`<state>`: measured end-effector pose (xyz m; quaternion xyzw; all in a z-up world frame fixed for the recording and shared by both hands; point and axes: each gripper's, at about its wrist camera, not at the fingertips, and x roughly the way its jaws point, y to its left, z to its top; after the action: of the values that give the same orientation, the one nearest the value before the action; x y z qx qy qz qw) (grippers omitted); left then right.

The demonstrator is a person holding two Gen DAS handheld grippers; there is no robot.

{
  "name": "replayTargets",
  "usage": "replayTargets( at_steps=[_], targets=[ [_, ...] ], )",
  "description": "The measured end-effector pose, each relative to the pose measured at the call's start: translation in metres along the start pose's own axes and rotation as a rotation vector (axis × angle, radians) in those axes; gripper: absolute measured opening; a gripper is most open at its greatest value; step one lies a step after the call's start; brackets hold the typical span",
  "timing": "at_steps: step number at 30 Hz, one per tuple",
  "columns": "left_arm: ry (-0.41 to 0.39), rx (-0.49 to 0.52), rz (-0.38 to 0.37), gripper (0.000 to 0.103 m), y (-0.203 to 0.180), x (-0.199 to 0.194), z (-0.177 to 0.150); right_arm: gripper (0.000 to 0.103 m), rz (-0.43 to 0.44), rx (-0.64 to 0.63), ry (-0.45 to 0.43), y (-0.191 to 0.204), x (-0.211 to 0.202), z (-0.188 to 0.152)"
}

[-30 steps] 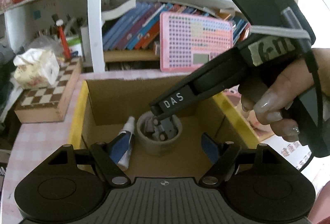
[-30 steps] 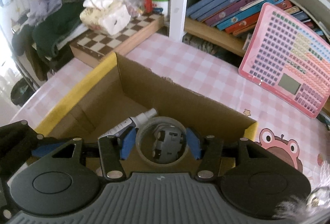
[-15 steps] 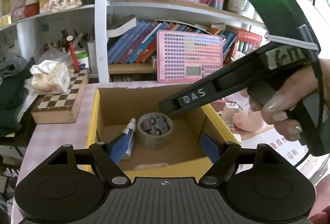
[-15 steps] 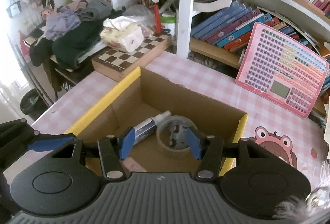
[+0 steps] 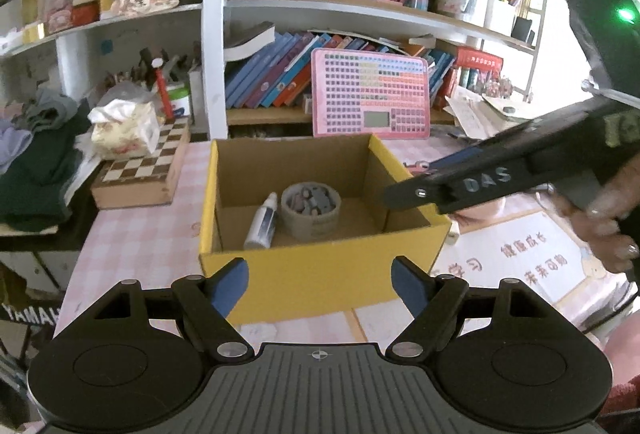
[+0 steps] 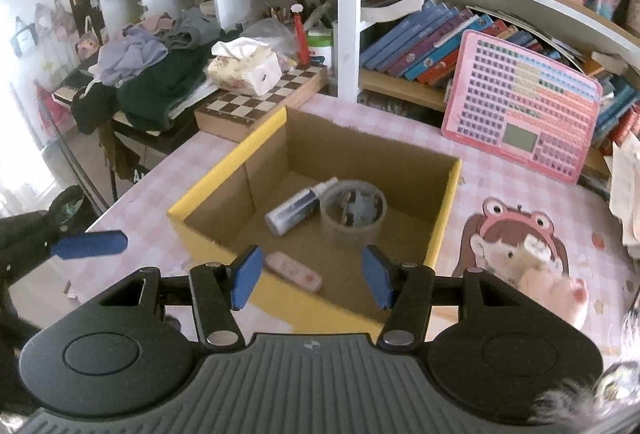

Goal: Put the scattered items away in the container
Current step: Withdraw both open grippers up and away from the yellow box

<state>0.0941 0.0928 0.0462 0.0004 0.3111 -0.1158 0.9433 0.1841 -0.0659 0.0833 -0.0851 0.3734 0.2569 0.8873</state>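
A: Inside the yellow-rimmed cardboard box (image 6: 446, 194) on the tabletop (image 6: 560, 194): spray bottle (image 6: 298, 208), tape roll (image 6: 354, 214), pink case (image 6: 294, 271).

B: Both the left gripper (image 5: 318, 284) and right gripper (image 6: 310, 276) stand apart, empty. Best to clear the rim, then scan for strays.
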Motion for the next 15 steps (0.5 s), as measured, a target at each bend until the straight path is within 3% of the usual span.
replayTargets(
  at_steps=[15],
  targets=[
    [0.047, -0.007, 0.007, 0.086, 0.005, -0.020, -0.035, 0.064, -0.031, 0.011, 0.035, 0.030, -0.018, -0.067]
  ],
)
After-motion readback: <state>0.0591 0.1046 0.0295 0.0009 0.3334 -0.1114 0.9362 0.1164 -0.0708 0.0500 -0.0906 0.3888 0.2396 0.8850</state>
